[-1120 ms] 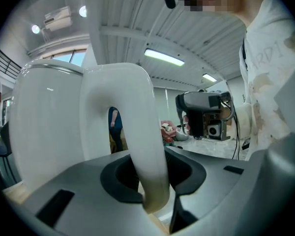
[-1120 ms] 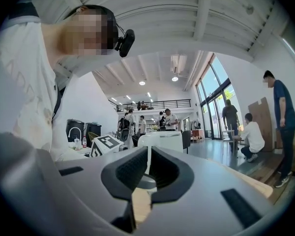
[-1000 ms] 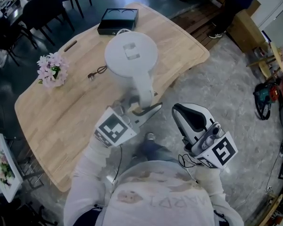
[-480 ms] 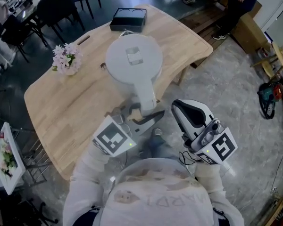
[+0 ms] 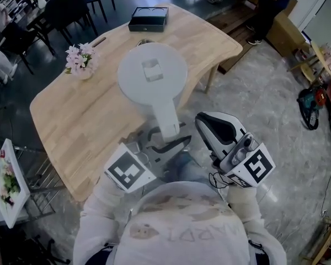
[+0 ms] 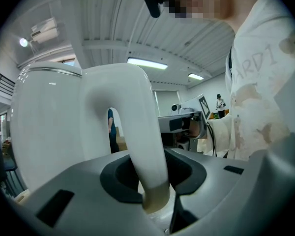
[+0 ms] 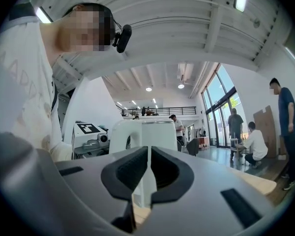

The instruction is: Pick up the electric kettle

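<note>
left gripper (image 5: pixel 166 143) clamps the handle of one white electric kettle (image 5: pixel 152 73) over one wooden table (image 5: pixel 77 131); right gripper (image 5: pixel 205 125) clenched, empty.

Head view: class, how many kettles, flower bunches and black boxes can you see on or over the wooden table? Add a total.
Kettle: 1
Flower bunch: 1
Black box: 1
Total: 3

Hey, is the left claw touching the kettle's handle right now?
Touching. The left gripper view shows the left claw with its jaws pressed against both sides of the white kettle handle, which runs down between them.
</note>
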`<action>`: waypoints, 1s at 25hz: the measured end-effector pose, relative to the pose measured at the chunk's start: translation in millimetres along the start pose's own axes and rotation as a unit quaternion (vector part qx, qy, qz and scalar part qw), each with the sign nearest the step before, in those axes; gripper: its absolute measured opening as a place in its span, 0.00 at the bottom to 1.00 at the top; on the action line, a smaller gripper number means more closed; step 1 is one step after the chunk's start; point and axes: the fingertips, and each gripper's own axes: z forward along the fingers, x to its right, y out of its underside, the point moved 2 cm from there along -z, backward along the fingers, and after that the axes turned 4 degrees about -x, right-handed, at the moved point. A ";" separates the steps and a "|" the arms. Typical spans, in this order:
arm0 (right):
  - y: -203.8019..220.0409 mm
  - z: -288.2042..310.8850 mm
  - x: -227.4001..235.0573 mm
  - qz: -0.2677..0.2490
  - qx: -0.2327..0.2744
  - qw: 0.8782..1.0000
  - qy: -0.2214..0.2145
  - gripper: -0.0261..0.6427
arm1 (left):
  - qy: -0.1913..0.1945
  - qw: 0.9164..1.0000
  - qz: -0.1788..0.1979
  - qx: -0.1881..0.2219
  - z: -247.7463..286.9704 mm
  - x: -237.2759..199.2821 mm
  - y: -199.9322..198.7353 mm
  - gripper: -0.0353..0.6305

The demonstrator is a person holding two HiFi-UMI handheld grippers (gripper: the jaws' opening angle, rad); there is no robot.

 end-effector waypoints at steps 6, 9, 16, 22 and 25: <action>1.5 -13.0 -19.5 -0.006 -0.013 1.000 -0.002 0.08 | -0.004 1.000 -0.003 0.013 -17.1 21.3 -14.1 0.22; 2.2 -17.7 -25.2 -0.008 -0.018 1.000 -0.006 0.08 | -0.008 1.000 0.007 0.012 -21.1 26.7 -20.4 0.22; 3.5 -24.8 -26.2 -0.006 -0.019 0.999 -0.025 0.08 | -0.021 1.000 0.018 0.013 -20.1 28.9 -37.0 0.22; 5.4 -33.4 -20.5 -0.002 -0.016 0.999 -0.043 0.08 | -0.036 0.999 0.026 0.012 -13.0 24.7 -46.8 0.22; 1.4 -41.0 -13.3 -0.003 -0.011 0.999 -0.047 0.08 | -0.045 0.998 0.028 0.014 -5.2 23.9 -52.1 0.22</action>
